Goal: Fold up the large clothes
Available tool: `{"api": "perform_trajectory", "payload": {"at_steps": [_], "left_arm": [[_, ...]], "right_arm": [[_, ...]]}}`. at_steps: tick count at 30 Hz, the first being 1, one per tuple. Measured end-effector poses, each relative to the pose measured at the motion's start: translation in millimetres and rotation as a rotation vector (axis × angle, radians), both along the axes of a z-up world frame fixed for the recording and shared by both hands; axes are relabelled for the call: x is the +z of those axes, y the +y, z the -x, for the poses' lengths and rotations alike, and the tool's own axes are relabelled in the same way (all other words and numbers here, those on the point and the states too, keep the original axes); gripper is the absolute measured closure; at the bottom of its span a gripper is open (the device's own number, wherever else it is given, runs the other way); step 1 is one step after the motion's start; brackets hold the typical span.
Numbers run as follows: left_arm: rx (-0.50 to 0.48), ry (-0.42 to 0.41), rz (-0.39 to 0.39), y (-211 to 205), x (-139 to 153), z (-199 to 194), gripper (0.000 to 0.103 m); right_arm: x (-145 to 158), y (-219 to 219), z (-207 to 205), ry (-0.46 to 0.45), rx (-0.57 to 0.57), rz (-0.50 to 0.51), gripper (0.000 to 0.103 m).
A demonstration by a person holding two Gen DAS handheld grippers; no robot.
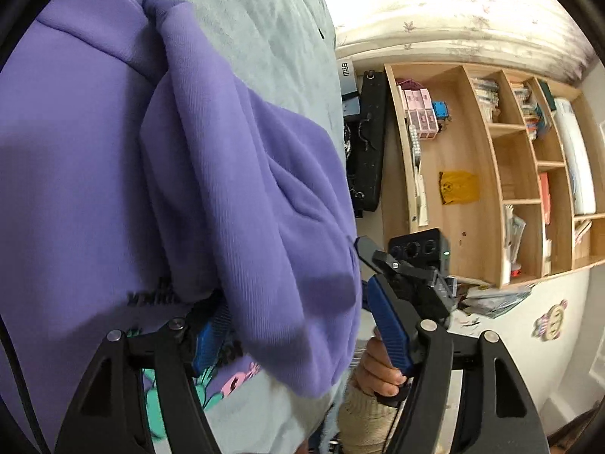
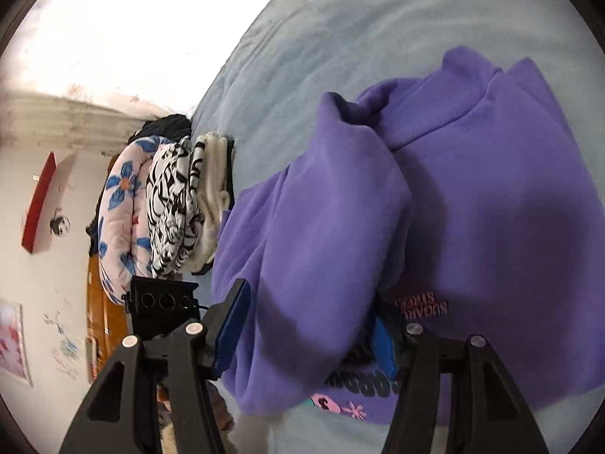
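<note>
Blue-padded fingers of the left gripper stand wide apart, with a thick fold of the purple sweatshirt lying in the gap between them; whether the pads press the cloth at all cannot be told, and the jaws look far from closed. The right gripper is set the same way in its own view: jaws spread wide, a bunched sleeve or side panel of the same sweatshirt draped between the pads, not visibly pinched.

Beyond the claws, the garment lies on the pale blue-grey bed cover, its ribbed neckline away from the cameras and its printed front partly covered by the folded-over cloth. It sits near the edge of the bed. A stack of folded clothes rests at the bed's far edge, and wooden shelves stand off to the side.

Fleece like this is probably soft, fairly thick and light, so it should sag and slide; a firm pinch at a hem or sleeve seam would likely hold best.

Both tools point along the bed surface, side by side, and a hand grips the right tool's handle.
</note>
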State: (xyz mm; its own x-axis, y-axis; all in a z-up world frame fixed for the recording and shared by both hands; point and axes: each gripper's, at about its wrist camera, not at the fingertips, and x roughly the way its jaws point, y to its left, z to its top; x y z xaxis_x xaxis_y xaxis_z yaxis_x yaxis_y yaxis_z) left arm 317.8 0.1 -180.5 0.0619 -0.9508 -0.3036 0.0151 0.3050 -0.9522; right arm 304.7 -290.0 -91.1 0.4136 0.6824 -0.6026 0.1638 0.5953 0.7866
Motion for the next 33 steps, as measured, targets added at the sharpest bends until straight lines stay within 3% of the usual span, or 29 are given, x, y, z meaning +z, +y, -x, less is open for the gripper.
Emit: {"api": "perform_trajectory", "payload": {"at_steps": [4, 5, 6, 7, 8, 9, 11, 13, 16, 18, 20, 24, 28, 33], "left_arm": [[0.026, 0.019, -0.034, -6.8, -4.6, -15.8, 0.036], [0.037, 0.020, -0.053, -9.3, -4.7, -18.5, 0.047], [0.051, 0.014, -0.091, -11.8, -3.6, -20.9, 0.066], [0.075, 0.008, -0.153, -13.4, -2.3, -23.3, 0.077], [0.089, 0.008, -0.209, -14.5, -2.0, -25.5, 0.090], [0.101, 0.008, -0.233, -13.3, -2.0, -27.0, 0.091], [0.138, -0.039, -0.277, -10.4, 8.2, -26.2, 0.093], [0.180, -0.166, -0.310, -7.7, 33.6, -22.2, 0.094], [0.248, -0.350, -0.290, 1.8, 71.5, -13.6, 0.094], [0.288, -0.425, -0.273, 9.2, 79.3, -10.3, 0.094], [0.302, -0.448, -0.301, 11.0, 72.3, -8.9, 0.094], [0.273, -0.352, -0.349, 12.1, 37.8, -2.7, 0.094], [0.199, -0.204, -0.414, 14.0, 3.3, 17.3, 0.094], [0.187, -0.158, -0.425, 15.3, -11.6, 34.2, 0.092]], "right_arm": [[-7.5, -6.8, -5.6, 0.004, -0.023, -0.025, 0.044], [-7.2, -5.7, -6.9, -0.003, -0.019, -0.016, 0.045], [-5.8, -4.6, -7.3, -0.016, -0.019, 0.008, 0.052], [-4.0, -2.3, -8.9, -0.019, -0.016, 0.043, 0.059], [-2.6, -0.9, -9.8, -0.023, -0.009, 0.075, 0.073], [-0.6, -0.2, -10.6, -0.030, -0.004, 0.104, 0.084], [7.4, 0.2, -10.3, -0.066, -0.008, 0.137, 0.090], [21.3, 2.1, -7.4, -0.139, -0.008, 0.157, 0.091], [49.8, 6.1, 3.1, -0.325, -0.024, 0.172, 0.091], [61.1, 12.8, 8.3, -0.441, -0.048, 0.233, 0.091], [56.7, 20.9, 6.9, -0.466, -0.040, 0.290, 0.091], [11.7, 23.6, 4.3, -0.298, 0.010, 0.268, 0.091], [-25.0, 23.3, 22.9, -0.140, 0.060, 0.279, 0.091], [-46.4, 13.0, 49.4, -0.101, 0.032, 0.232, 0.092]]}}
